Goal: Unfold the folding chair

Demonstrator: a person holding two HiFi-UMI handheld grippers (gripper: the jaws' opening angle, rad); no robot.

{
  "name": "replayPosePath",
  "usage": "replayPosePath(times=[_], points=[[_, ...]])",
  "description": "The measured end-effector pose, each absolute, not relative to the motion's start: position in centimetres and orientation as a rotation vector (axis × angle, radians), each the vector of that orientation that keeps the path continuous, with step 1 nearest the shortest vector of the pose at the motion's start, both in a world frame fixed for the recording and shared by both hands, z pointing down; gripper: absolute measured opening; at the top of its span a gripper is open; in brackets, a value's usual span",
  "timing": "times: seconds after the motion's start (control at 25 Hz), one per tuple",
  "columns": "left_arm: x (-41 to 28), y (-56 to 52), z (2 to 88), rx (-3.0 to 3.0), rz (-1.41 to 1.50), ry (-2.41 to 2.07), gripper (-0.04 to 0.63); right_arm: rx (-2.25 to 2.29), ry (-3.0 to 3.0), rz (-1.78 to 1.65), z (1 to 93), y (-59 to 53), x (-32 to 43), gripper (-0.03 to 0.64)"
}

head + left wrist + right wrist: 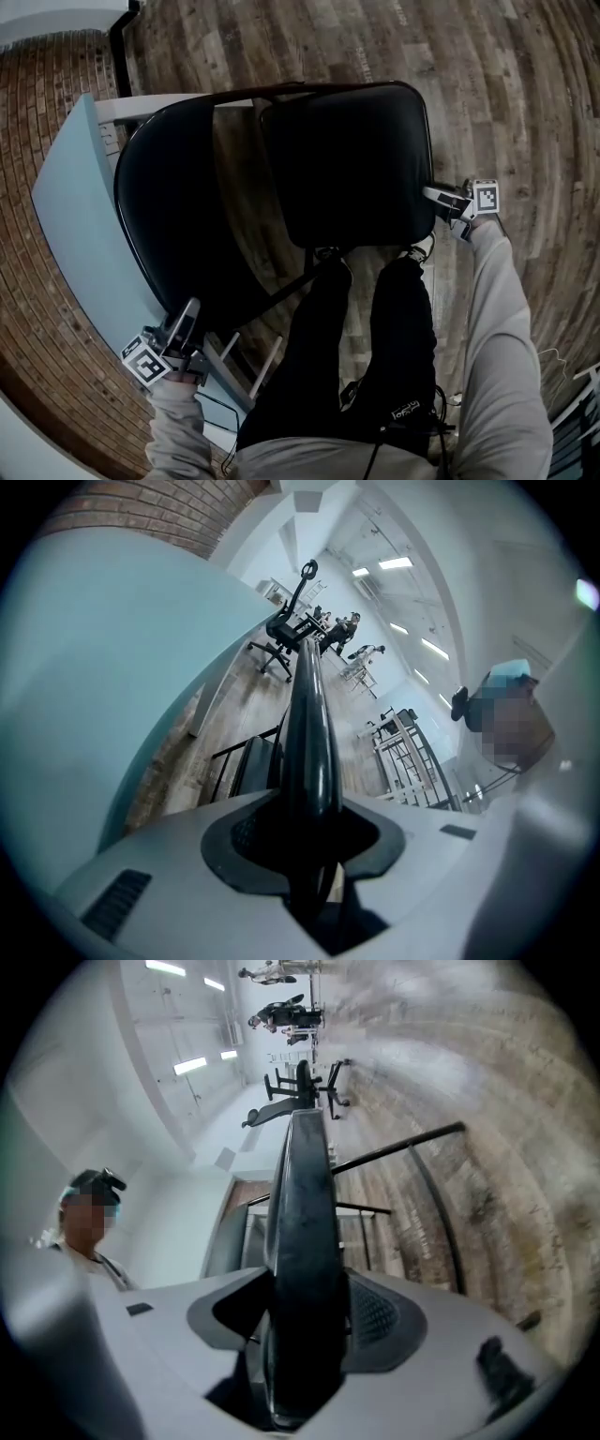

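Note:
A black folding chair stands in front of me in the head view, its padded seat (347, 169) at centre right and its backrest (164, 197) to the left. At the lower left, my left gripper (187, 314) is shut on the backrest's rim. In the left gripper view that black rim (309, 724) runs straight out from between the pads of the left gripper (314, 832). My right gripper (433, 195) is at the seat's right edge. In the right gripper view the seat edge (305, 1222) lies between the jaws of the right gripper (305, 1321), with a dark gap beside one pad.
A pale blue panel (75, 216) stands left of the chair against a brick-patterned surface. The floor is wood planks (506, 94). The person's legs in black trousers (375, 347) are just behind the seat. Office chairs (281, 639) and metal racks (403, 752) stand farther off.

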State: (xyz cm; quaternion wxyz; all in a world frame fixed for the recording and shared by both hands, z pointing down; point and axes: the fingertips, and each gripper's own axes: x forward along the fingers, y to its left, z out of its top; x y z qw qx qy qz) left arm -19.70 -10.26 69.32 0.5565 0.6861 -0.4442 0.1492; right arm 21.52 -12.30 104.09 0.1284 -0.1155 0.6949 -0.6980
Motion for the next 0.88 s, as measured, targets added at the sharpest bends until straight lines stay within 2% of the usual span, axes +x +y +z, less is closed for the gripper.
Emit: replayPosePath(times=[0.08, 0.12, 0.16, 0.24, 0.32, 0.4, 0.64, 0.68, 0.76, 0.8, 0.88], points=[[-19.2, -10.8, 68.9, 1.675, 0.325, -1.082, 0.147, -0.521, 2.063, -2.052, 104.9, -12.2, 22.6, 0.292], [-18.9, -11.3, 68.4, 1.709, 0.297, -1.1, 0.255, -0.617, 2.098, -2.047, 105.0, -12.3, 23.3, 0.299], [-18.6, -11.8, 67.7, 1.75, 0.287, -1.116, 0.333, -0.72, 2.15, -2.032, 104.9, -12.5, 24.1, 0.304], [-18.4, -12.2, 66.3, 1.846, 0.376, -1.151, 0.402, -0.965, 2.318, -1.954, 103.4, -12.6, 26.0, 0.304], [-19.3, -12.4, 64.4, 1.913, 0.466, -1.202, 0.416, -1.188, 2.469, -1.786, 99.7, -13.1, 28.1, 0.304], [-20.9, -13.2, 61.9, 1.921, 0.403, -1.275, 0.416, -1.328, 2.508, -1.613, 94.5, -14.7, 30.0, 0.302], [-21.4, -13.6, 52.7, 2.029, 0.333, -1.269, 0.414, -1.442, 2.587, -1.358, 78.1, -16.7, 29.7, 0.301], [-20.8, -13.3, 50.6, 2.068, 0.325, -1.253, 0.402, -1.438, 2.627, -1.331, 75.0, -16.5, 28.8, 0.301], [-19.6, -12.7, 46.3, 2.147, 0.276, -1.237, 0.262, -1.415, 2.715, -1.268, 68.3, -16.1, 26.5, 0.278], [-19.0, -12.3, 44.3, 2.184, 0.233, -1.225, 0.183, -1.406, 2.742, -1.236, 64.8, -15.9, 25.2, 0.216], [-17.6, -12.1, 40.3, 2.27, 0.145, -1.188, 0.072, -1.387, 2.748, -1.19, 58.1, -15.9, 22.2, 0.054]])
